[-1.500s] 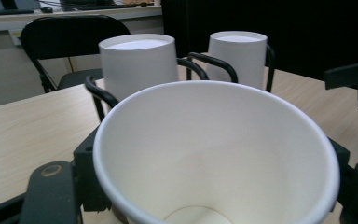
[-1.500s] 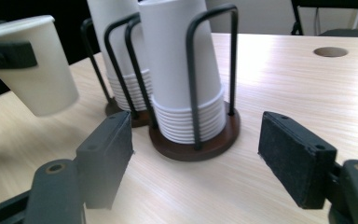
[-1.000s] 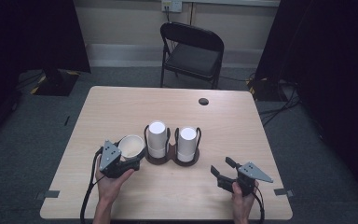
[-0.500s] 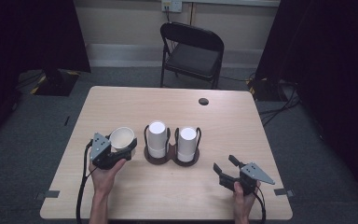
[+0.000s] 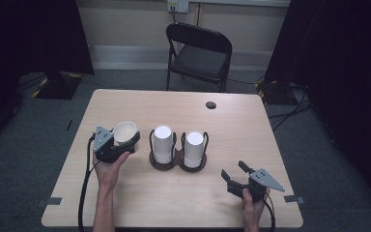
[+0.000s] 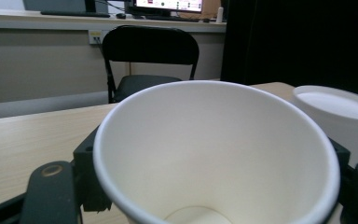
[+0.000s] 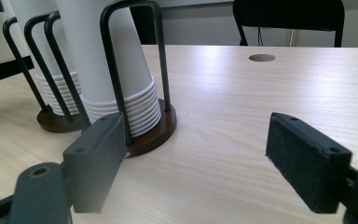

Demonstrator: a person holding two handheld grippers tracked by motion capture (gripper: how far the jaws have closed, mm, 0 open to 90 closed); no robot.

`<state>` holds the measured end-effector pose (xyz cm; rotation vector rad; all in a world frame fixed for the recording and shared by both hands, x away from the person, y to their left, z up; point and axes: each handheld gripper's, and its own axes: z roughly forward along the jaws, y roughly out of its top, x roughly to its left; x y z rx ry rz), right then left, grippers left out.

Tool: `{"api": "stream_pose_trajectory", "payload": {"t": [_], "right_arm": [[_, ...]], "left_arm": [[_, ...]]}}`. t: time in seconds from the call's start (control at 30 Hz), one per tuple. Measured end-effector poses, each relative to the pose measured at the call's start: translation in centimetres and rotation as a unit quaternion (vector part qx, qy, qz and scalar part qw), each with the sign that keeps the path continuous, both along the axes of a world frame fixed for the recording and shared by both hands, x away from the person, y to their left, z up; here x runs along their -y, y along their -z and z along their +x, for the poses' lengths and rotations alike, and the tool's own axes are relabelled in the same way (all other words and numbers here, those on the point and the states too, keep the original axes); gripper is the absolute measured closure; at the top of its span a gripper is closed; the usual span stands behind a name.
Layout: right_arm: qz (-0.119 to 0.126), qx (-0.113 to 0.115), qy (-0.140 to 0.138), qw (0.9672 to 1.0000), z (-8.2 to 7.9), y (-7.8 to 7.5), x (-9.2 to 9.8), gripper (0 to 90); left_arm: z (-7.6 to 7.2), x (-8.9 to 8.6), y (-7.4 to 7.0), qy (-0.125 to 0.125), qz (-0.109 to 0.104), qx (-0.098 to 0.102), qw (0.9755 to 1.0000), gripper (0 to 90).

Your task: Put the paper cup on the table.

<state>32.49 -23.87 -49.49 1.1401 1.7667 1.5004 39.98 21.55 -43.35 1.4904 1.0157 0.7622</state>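
From my remote seat, the landmark is the dark wooden two-post cup holder with black wire loops [image 5: 178,162], standing mid-table with two inverted stacks of white paper cups [image 5: 163,143]. To its left, my left gripper [image 5: 123,144] clamps a single white paper cup [image 5: 124,132] by the sides, mouth up, close beside the holder's left stack but apart from it. In the left gripper view the cup's rim [image 6: 216,154] hides both jaw tips and most of the table ahead.

My right gripper [image 5: 235,173] hovers to the holder's right and toward my side, its jaws spread wide and just opened further, nothing between them; the right gripper view shows bare tabletop between the pads [image 7: 303,158].

The light wooden table [image 5: 251,125] lies open beyond the holder up to a round cable hole [image 5: 211,105]; the near edge runs close under both hands. A black folding chair [image 5: 199,53] stands behind the far edge. The holder's left stack is cut off in the right gripper view.
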Motion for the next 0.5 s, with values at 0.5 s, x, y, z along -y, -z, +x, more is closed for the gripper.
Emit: {"api": "stream_pose_trajectory", "payload": {"t": [0.5], "right_arm": [[-0.004, 0.005, 0.004, 1.0000, -0.1, 0.0, -0.1, 17.9]], "left_arm": [[3.3, 0.2, 4.1, -0.016, 0.029, -0.048, 0.9983, 22.5]]}}
